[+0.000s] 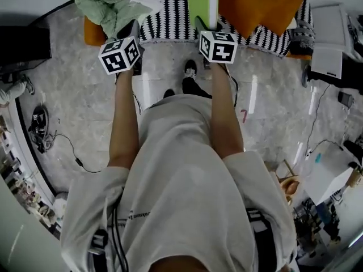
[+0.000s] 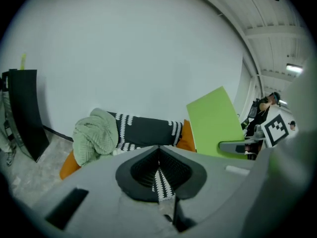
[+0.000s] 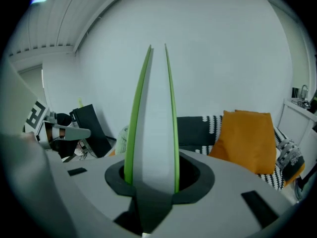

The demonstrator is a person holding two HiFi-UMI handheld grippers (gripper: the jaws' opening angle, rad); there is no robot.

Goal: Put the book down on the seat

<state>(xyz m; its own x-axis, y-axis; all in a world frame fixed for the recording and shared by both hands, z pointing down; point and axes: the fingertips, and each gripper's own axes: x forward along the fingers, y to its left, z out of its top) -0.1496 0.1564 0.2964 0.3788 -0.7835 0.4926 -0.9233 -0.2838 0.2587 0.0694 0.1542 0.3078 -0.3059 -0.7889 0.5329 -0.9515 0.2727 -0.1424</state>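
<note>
The green book [image 3: 153, 123] stands upright on edge in the right tongs [image 3: 151, 182], which are clamped on its lower part, one jaw against each cover, with the pale page edge facing back along the jaws; in the head view the book [image 1: 202, 4] hangs over the front edge of the seat [image 1: 164, 16], clear of its black-and-white striped cover; just beside the book's right side leans the orange cushion [image 1: 258, 4]; to its left runs a bare stretch of striped cover, bounded further left by the heaped green blanket [image 1: 105, 1]; the left tongs [image 2: 158, 162] hold nothing, their jaws together at the tips, pointing at the seat near the blanket, well apart from the book; below the seat's front edge lies open marble floor [image 1: 74, 112], with cables along its margins.
</note>
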